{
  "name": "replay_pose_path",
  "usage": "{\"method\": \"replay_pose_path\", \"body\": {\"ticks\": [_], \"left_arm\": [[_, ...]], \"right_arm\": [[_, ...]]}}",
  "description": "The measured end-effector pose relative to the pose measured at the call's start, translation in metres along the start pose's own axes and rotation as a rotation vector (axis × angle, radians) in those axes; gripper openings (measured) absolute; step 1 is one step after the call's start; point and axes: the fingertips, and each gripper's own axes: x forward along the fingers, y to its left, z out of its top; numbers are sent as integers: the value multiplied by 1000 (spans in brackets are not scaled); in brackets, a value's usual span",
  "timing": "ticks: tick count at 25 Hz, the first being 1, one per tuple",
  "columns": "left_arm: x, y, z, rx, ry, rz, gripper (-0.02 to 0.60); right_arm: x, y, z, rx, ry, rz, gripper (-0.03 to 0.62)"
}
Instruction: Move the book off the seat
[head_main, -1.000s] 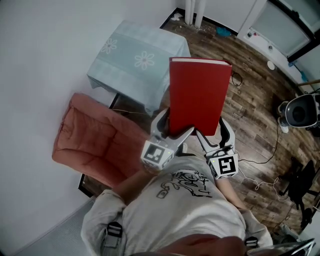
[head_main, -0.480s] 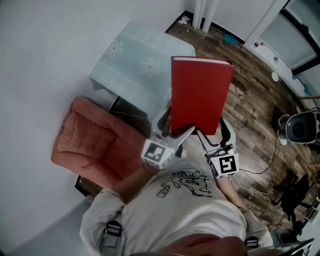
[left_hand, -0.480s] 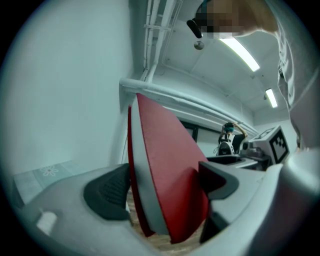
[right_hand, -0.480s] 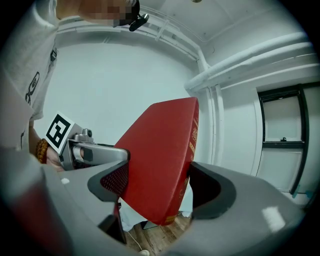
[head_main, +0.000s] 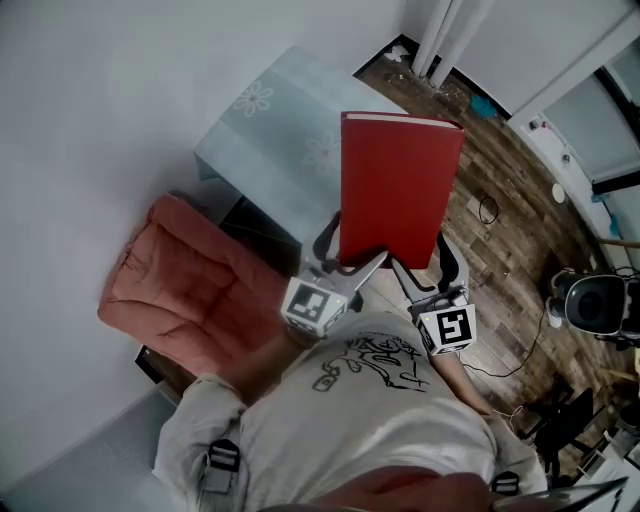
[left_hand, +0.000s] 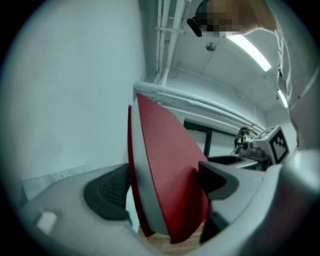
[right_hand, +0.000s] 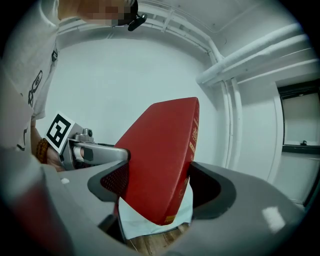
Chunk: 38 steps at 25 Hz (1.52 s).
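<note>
- Person: white printed shirt (head_main: 370, 400) fills the bottom of the head view, with both forearms reaching forward.
- Left gripper (head_main: 350, 255): marker cube toward the person. Jaws are clamped on the lower left corner of the book. In the left gripper view (left_hand: 165, 190) the dark pads press on both covers, and the pale page edge faces the camera.
- Right gripper (head_main: 425, 265): just beside the left one. Jaws pinch the lower right corner of the same book. In the right gripper view (right_hand: 160, 187) the spine with gold lettering lies against the right-hand pad.
- Book (head_main: 400, 190): red hardcover (left_hand: 165, 150), closed (right_hand: 160, 145). It is held in the air by its near edge between the two grippers. It is clear of the seat and lies to the seat's right in the head view, over the table edge and the floor.
- Seat (head_main: 180, 290): pink padded cushion to the left of the grippers, against the wall, with nothing on it.
- Table (head_main: 270, 130): beyond the seat, covered by a pale blue cloth with flower prints.
- Floor (head_main: 510, 230): dark wood planks on the right, with thin cables (head_main: 500, 362) lying loose.
- Round grey appliance (head_main: 590, 300): at the far right edge.
- White pipes (head_main: 445, 35): upright at the top, in the far corner.
- Wall (head_main: 90, 100): plain and pale, along the left.
</note>
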Motion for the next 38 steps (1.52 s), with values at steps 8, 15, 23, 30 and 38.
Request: {"method": "replay_pose_path", "body": {"ticks": [8,15,23,30,38], "left_arm": [[-13,77,12,-30,-25,147,419],[-38,111,15,-39,-53,269,420],[-71,132,22,-70,-86,430,420],[-98,162,7,-105,-114,578,420],[-88,175,4,-136,-120,709,420]], "right_arm": [[79,22,15,-37,7,140,377],[115,47,22,-54,11,263,379],[139,78,27,-98,33,430,380],[173,108,18,-136,50,578,382],[200,99,23,-136,44,697,380]]}}
